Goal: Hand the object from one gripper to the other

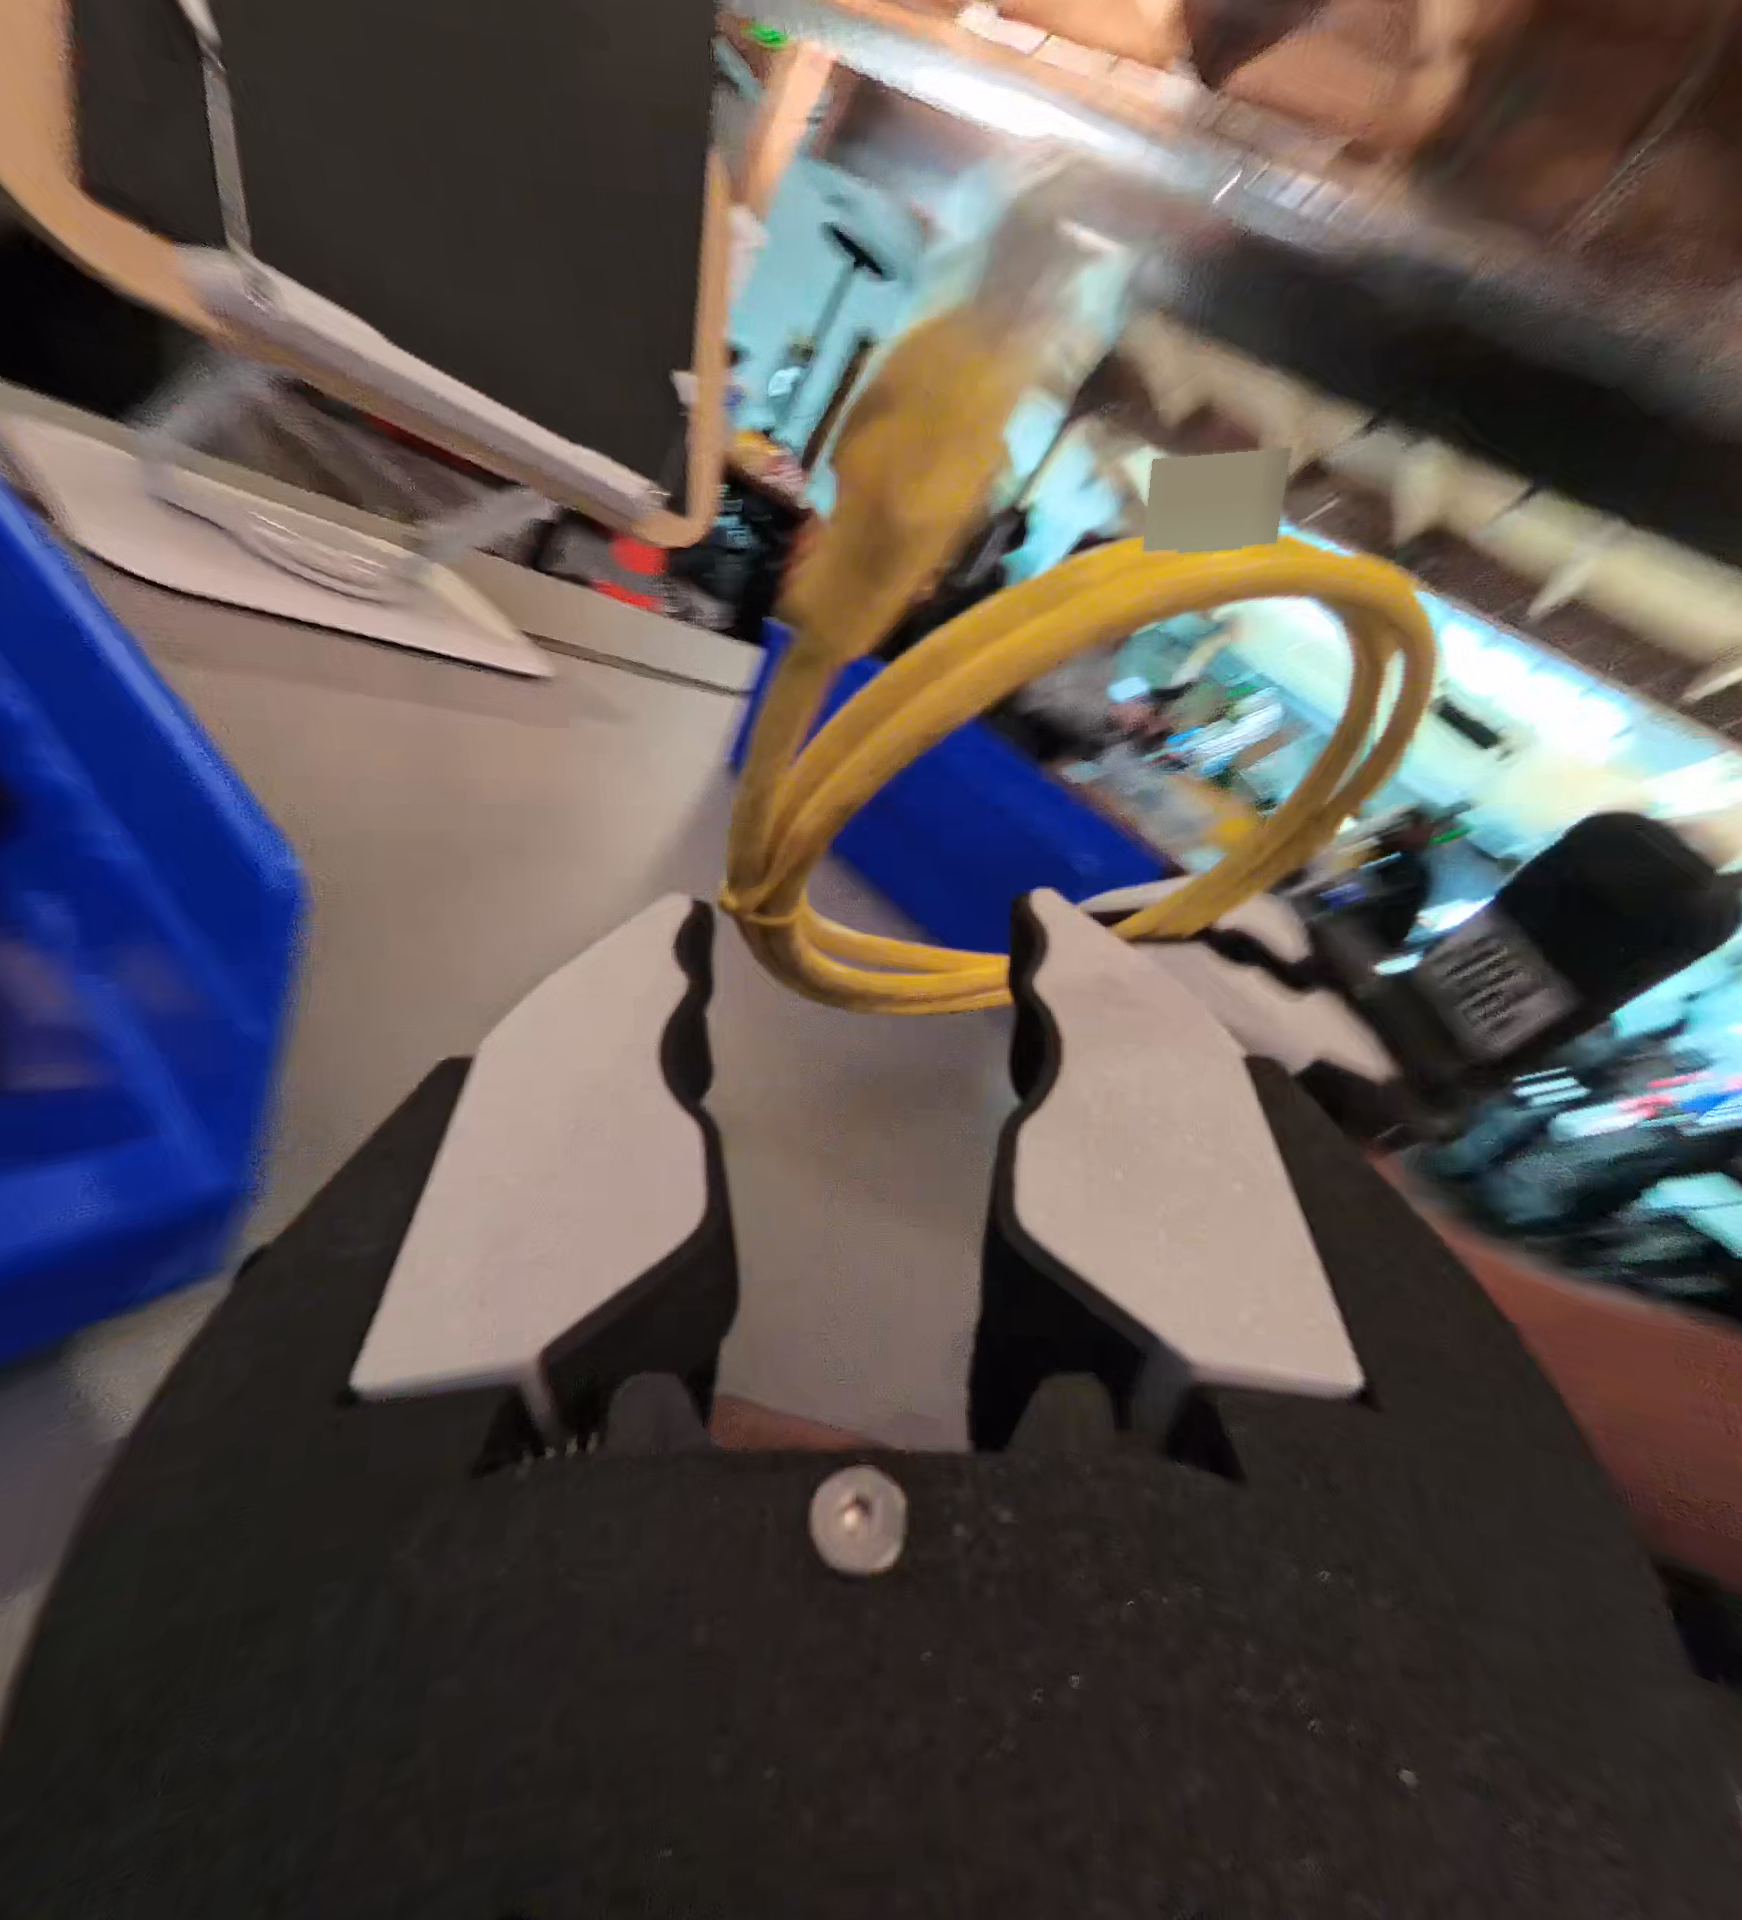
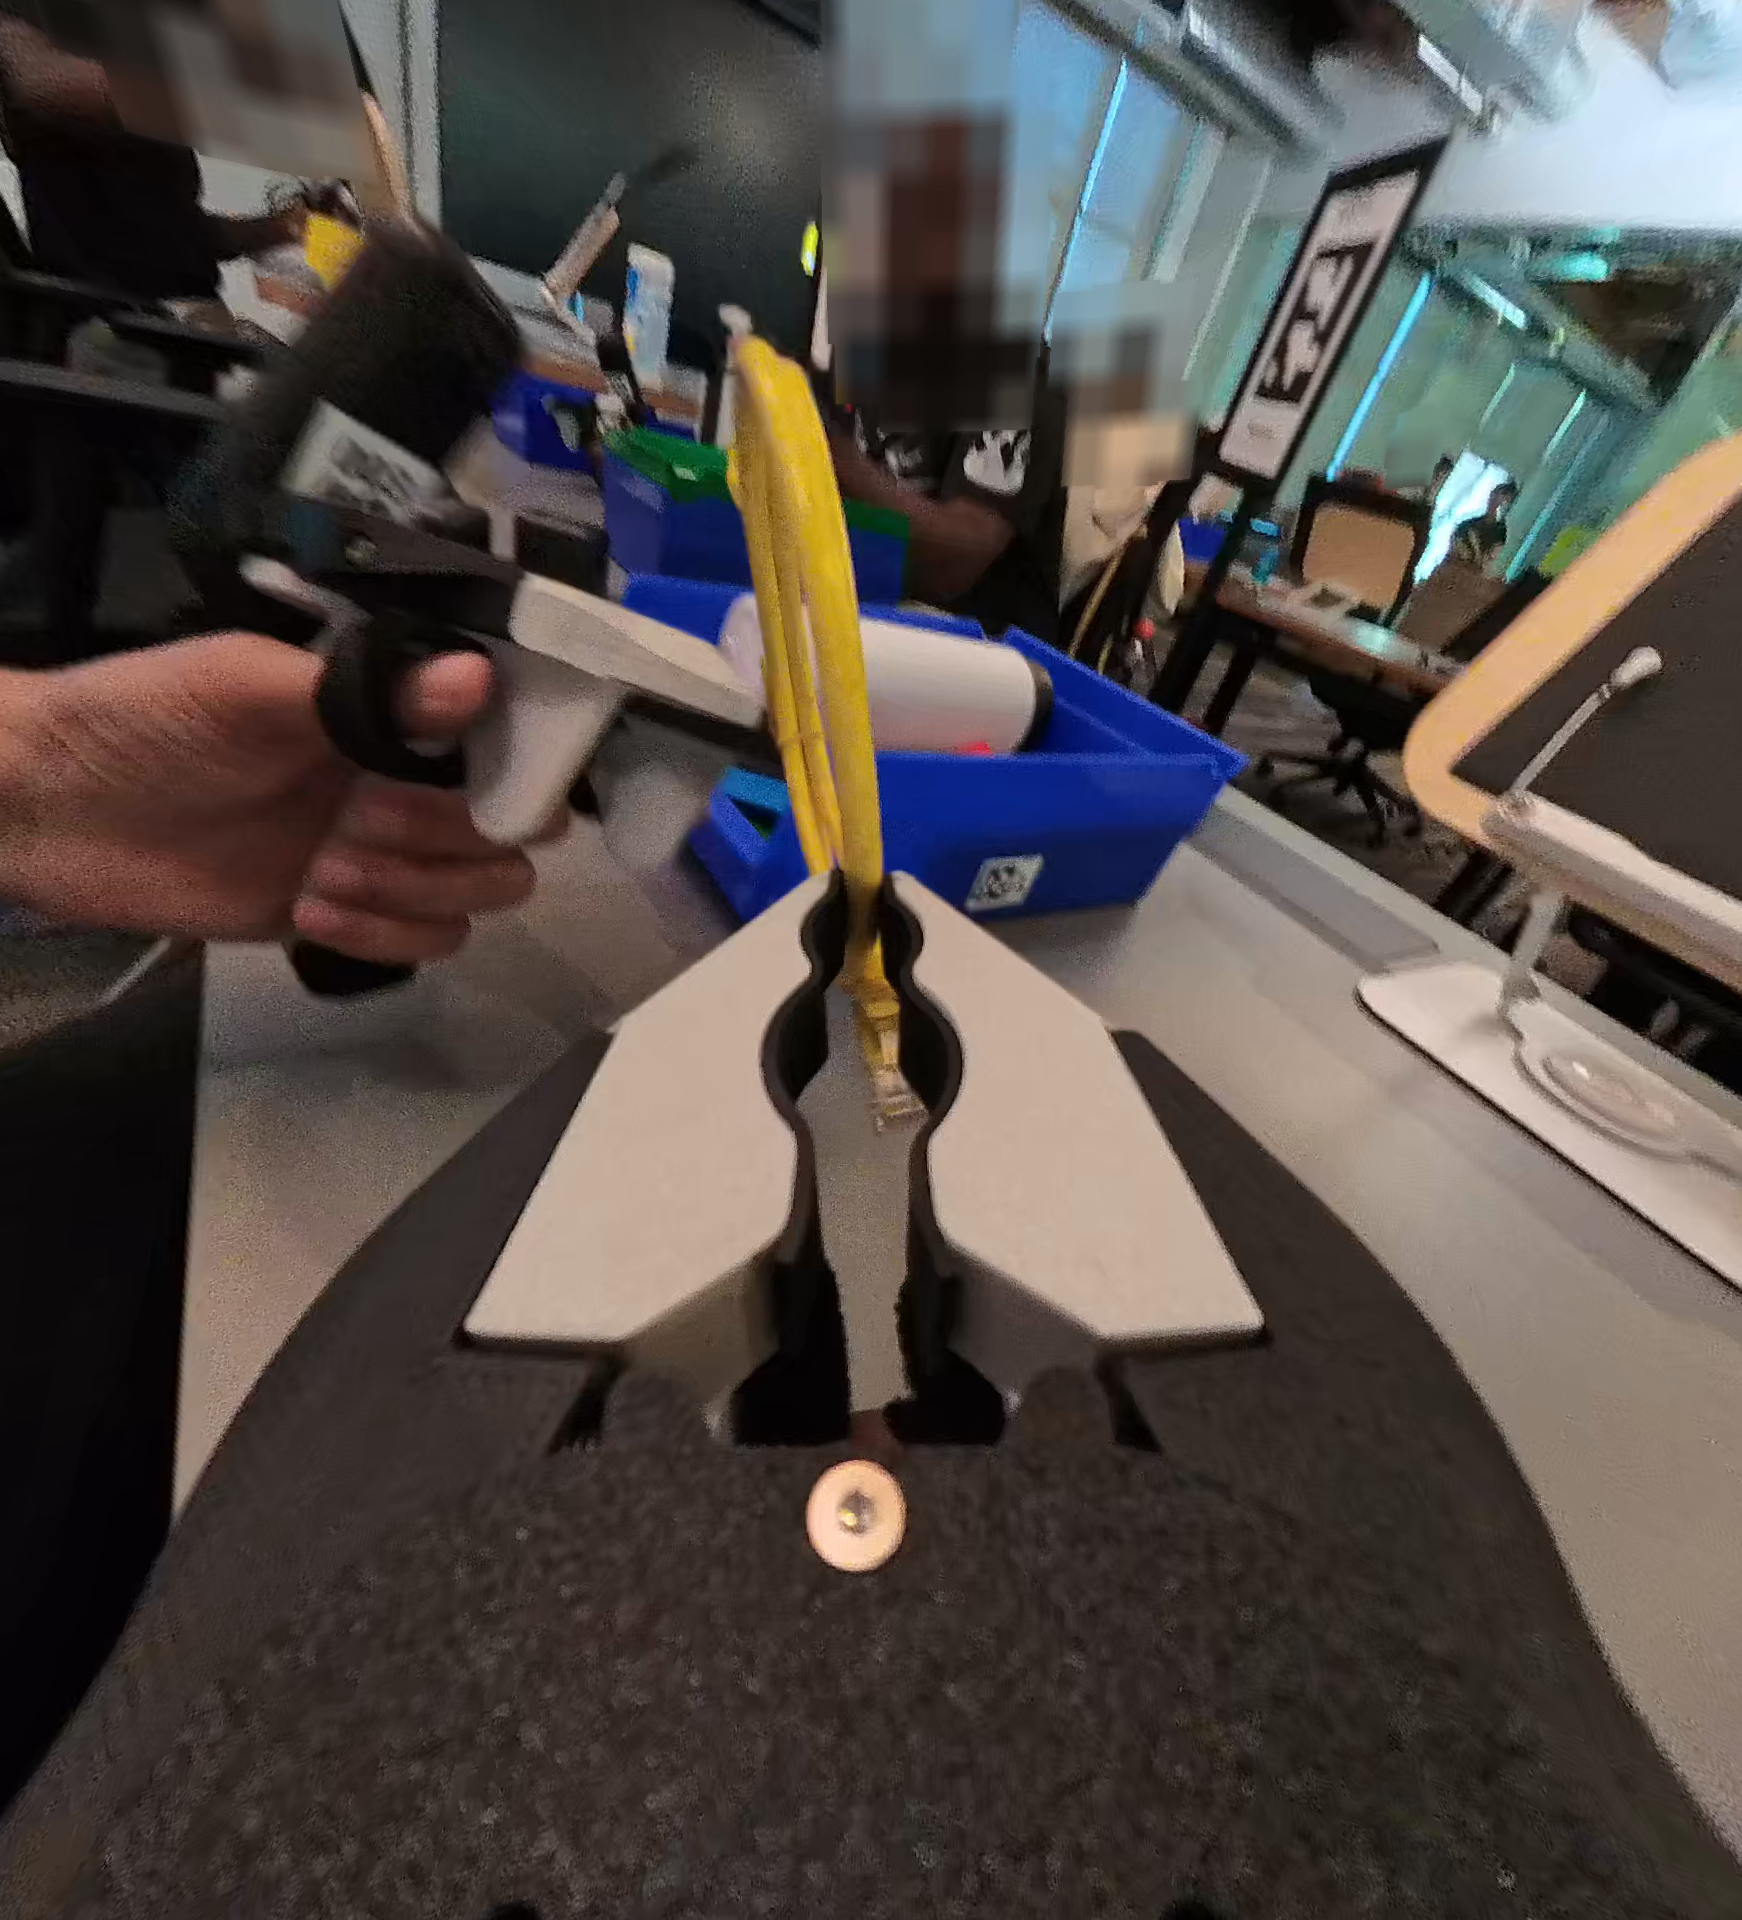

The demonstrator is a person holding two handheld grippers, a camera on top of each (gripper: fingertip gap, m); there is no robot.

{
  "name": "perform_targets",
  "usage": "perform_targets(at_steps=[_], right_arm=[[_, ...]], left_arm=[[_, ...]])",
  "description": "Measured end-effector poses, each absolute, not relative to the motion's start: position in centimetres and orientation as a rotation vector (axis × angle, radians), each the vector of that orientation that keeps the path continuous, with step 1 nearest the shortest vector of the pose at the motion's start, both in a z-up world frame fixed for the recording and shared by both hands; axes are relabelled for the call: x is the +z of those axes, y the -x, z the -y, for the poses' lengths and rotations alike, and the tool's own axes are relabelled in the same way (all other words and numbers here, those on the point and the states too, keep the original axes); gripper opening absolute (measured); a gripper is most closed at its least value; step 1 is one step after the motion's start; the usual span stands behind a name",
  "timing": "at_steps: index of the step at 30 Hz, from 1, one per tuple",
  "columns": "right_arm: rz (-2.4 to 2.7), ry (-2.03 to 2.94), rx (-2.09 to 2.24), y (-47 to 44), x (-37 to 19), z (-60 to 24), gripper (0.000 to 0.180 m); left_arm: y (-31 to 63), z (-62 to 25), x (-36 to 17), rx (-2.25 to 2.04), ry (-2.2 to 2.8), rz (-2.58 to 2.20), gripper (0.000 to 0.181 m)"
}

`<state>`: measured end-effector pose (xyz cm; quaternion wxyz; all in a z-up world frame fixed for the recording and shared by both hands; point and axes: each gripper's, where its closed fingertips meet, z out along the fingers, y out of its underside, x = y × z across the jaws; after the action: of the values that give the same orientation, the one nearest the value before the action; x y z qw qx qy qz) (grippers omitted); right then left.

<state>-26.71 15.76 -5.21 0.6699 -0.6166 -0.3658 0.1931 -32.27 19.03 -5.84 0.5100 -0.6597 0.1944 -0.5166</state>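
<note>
A yellow coiled cable point(image 1: 1397, 675) hangs in the air as an upright loop. My right gripper point(image 2: 851, 904) is shut on the loop's lower end point(image 2: 815, 582), and the cable's plug point(image 2: 888, 1070) lies between its fingers. My left gripper point(image 1: 862, 914) is open, and the bottom of the loop passes between its fingertips without being pinched. In the right wrist view a hand holds the left gripper point(image 2: 732, 691) at the left, its tips level with the cable. The right gripper's finger point(image 1: 1262, 930) shows just behind my left gripper's right finger.
A grey table point(image 2: 1262, 1039) lies below. A blue bin point(image 2: 1054, 831) holding a white cylinder point(image 2: 950, 686) stands behind the cable. A monitor point(image 2: 1677, 675) on a white stand base point(image 2: 1573, 1122) is at the right. Another blue bin point(image 1: 67, 935) is close at the left. My hands' fingertips stand some 7 cm from each other.
</note>
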Motion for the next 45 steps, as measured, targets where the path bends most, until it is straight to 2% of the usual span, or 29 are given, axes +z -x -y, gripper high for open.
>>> perform_targets(at_steps=[2,6,11,15,17,20,23,29,31,35,42,43,45], right_arm=[[0.828,1.431,0.407,25.2,-5.8,-16.3,0.005],[0.867,1.456,0.391,24.2,-6.3,-16.2,0.005],[0.929,1.502,0.357,25.0,-7.7,-16.2,0.005],[1.009,1.498,0.32,26.5,-8.6,-15.5,0.005],[1.019,1.502,0.316,26.8,-8.7,-15.4,0.005],[1.008,1.491,0.31,26.8,-8.6,-15.4,0.005],[0.909,1.401,0.361,26.6,-6.8,-15.2,0.01],[0.772,1.35,0.603,24.4,-4.3,-14.9,0.06],[0.757,1.331,0.679,23.4,-3.7,-14.8,0.062],[0.882,1.415,0.988,24.8,-6.0,-12.8,0.066],[0.954,1.216,1.186,31.3,-2.9,-7.9,0.063],[0.98,1.205,1.19,31.8,-3.1,-7.3,0.053],[1.047,1.194,1.175,32.3,-3.7,-6.5,0.019]], left_arm=[[33.6,-20.1,-6.3,-0.907,1.6,-0.559,0.061],[35.3,-21.2,-6.4,-0.316,1.522,-0.7,0.061],[34.5,-19.6,-4.2,-0.152,1.381,-0.741,0.056],[33.8,-18.3,-3.8,-0.017,1.261,-0.815,0.036],[33.5,-18.2,-4.6,0.064,1.235,-0.886,0.012],[33.6,-18.4,-4.6,0.126,1.235,-0.913,0.01],[33.9,-18.7,-4.6,0.09,1.273,-0.885,0.008],[35.2,-19.2,-3.4,-0.062,1.317,-0.749,0.005],[35.9,-19.5,-3.1,-0.166,1.34,-0.691,0.006],[36.0,-19.3,-2.2,-0.554,1.362,-0.573,0.006],[31.9,-16.8,-3.9,-1.376,1.489,-0.519,0.005],[31.2,-16.1,-4.1,-1.479,1.504,-0.532,0.005],[30.5,-15.6,-4.5,-1.573,1.523,-0.521,0.005]])
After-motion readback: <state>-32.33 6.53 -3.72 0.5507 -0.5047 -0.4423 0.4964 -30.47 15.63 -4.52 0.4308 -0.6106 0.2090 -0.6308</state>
